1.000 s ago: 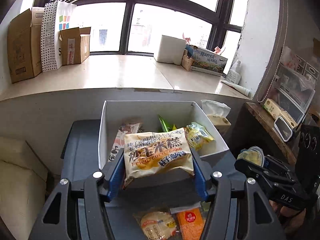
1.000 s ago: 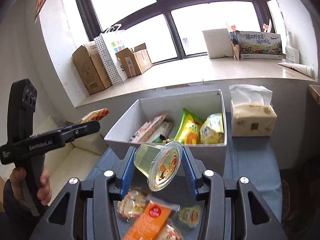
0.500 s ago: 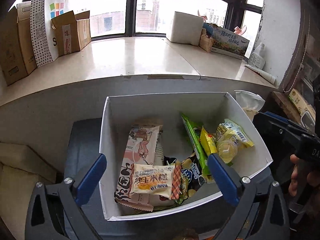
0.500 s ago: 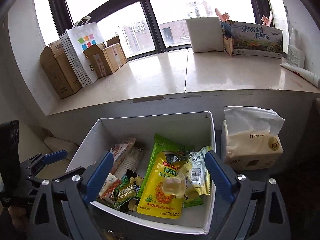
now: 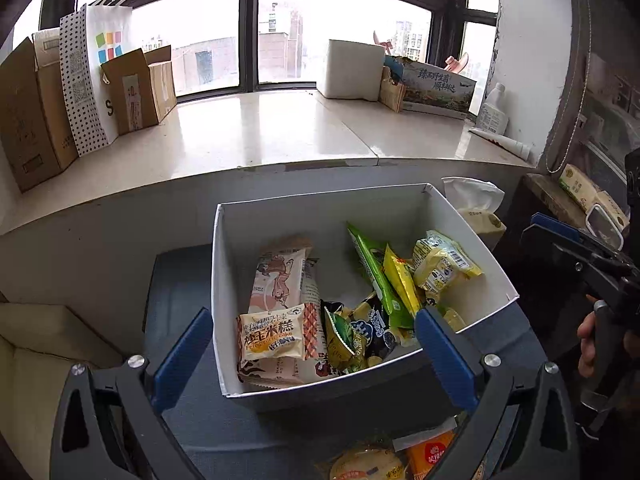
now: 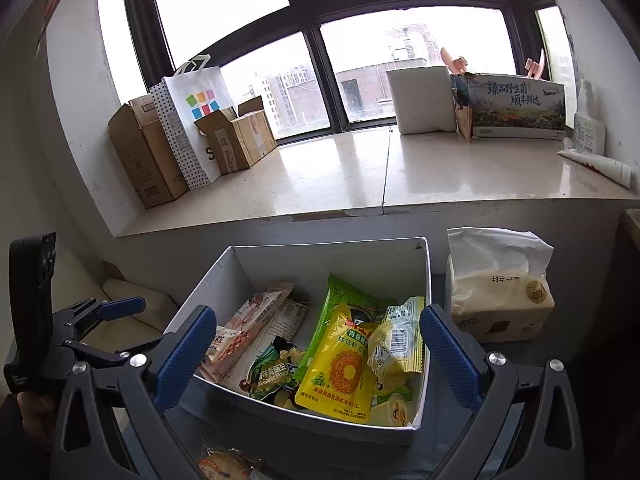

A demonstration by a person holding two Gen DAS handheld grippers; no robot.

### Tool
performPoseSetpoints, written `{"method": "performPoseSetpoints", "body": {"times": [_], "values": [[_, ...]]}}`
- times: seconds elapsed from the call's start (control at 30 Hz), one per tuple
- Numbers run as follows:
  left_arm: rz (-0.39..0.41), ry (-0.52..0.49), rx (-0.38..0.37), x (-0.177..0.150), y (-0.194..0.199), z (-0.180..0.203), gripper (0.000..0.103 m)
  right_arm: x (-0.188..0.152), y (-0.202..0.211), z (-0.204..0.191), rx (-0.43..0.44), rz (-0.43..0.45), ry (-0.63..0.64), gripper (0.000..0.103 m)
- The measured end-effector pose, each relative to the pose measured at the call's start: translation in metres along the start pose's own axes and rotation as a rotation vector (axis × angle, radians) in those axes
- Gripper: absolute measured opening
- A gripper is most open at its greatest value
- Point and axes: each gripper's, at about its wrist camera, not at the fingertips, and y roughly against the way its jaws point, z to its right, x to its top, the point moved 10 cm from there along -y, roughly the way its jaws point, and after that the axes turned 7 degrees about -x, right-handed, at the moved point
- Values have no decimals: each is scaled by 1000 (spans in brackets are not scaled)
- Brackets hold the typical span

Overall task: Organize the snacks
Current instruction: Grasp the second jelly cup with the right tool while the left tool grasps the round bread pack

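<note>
White box [image 5: 320, 216] now holds the rice cake [image 5: 272, 332] and jelly cup [image 6: 394, 406]; both jaws, just opened, stand empty, leaving the table's packets next.

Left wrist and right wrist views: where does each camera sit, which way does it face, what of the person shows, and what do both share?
Left wrist view: on the left gripper, jaws open, looking down into the white box; the right gripper and hand show at the right edge.
Right wrist view: on the right gripper, jaws open, facing the same box; the left gripper is at the left.
Shared: box, tissue pack, windowsill.
</note>
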Motion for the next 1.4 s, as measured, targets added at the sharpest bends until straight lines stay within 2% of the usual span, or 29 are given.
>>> {"method": "performPoseSetpoints", "body": {"times": [0.13,0.27,0.37,0.43,0.5,0.7,0.83,1.0,1.4], "values": [[54,-43,3,-16,36,15,103,-18,33,-16,35,14,41,103],[90,-42,-12,-41,67,34,103,-45,65,-31,58,38,96,103],[102,-116,69,-62,85,46,103,-71,82,-38,115,11,52,103],[97,-95,56,-76,93,50,103,-88,91,-39,132,2,33,103],[78,-58,1,-91,97,55,103,-103,98,-37,136,-3,16,103],[54,-3,22,-133,97,54,103,-154,104,-28,244,-82,-126,103],[15,34,36,-166,87,47,103,-194,91,-13,143,-128,-115,103],[-38,93,-5,-196,79,41,103,-220,77,0,114,-172,-137,103],[-41,132,-9,-210,84,31,103,-206,15,21,-9,-201,-47,103]]}}
